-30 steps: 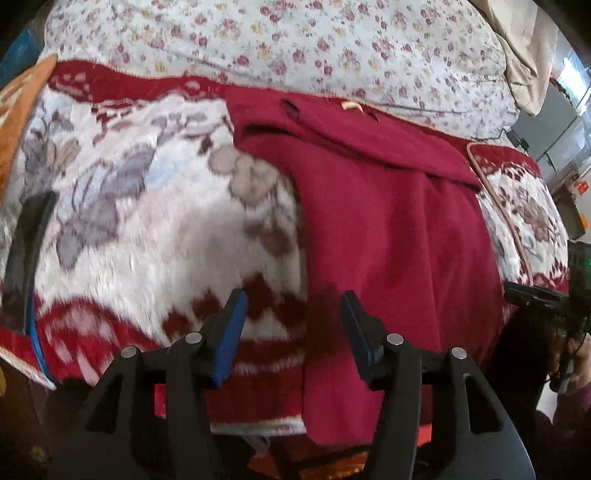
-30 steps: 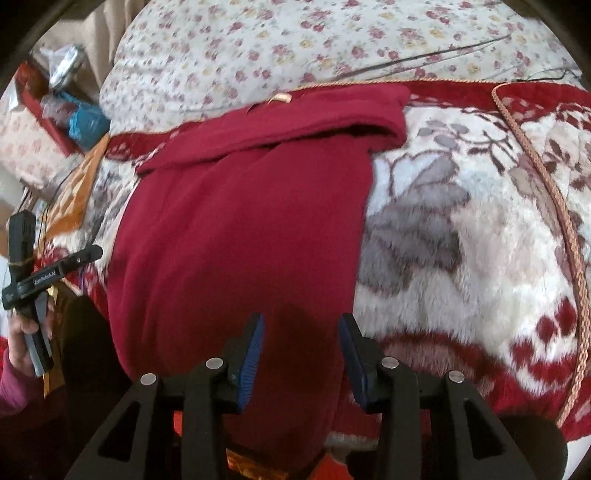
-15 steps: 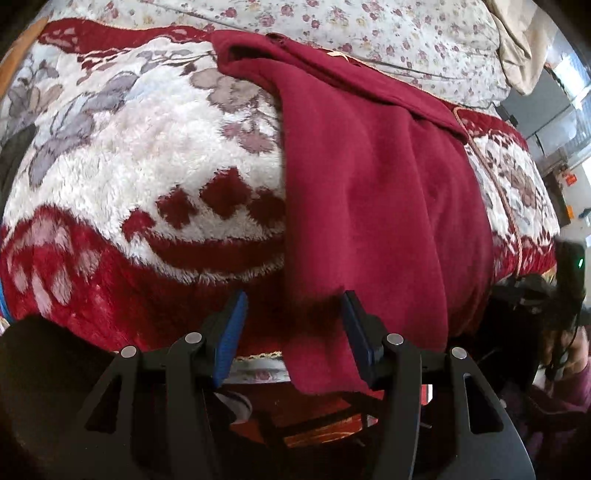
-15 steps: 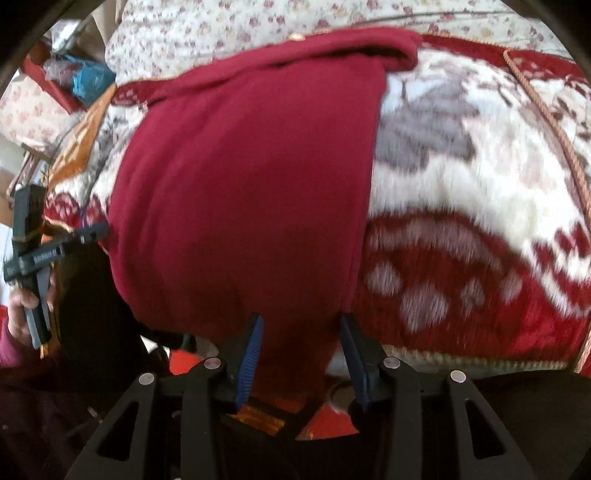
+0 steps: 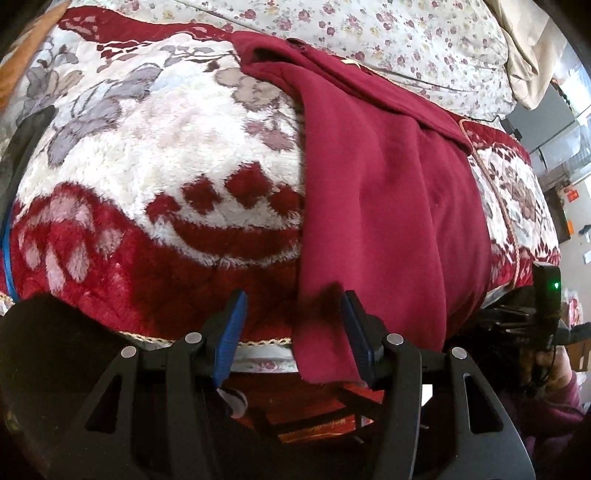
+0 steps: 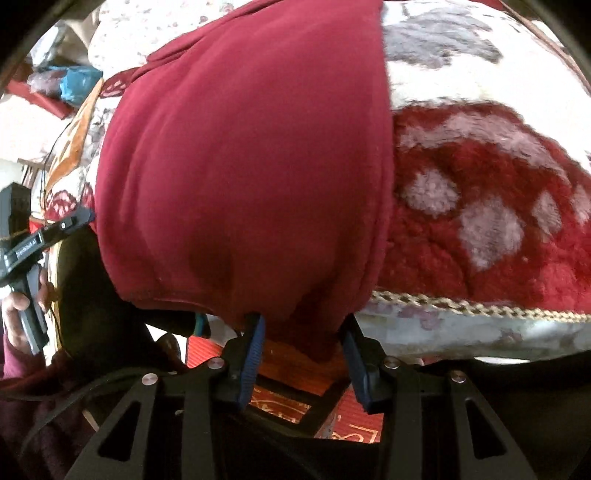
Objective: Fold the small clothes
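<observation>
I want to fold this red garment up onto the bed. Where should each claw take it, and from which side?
Take the garment by its hanging hem, one claw at each bottom corner, coming from below the bed edge. The hem dangles free past the blanket, so its fabric can slip between open jaws; the left claw and right claw already bracket those corners.

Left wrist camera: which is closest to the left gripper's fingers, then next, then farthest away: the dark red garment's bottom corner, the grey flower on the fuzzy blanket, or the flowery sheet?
1. Dark red garment: its bottom corner hangs between the left gripper fingers.
2. Grey flower: upper left, on the fuzzy blanket.
3. Flowery sheet: along the top, behind everything.
</observation>
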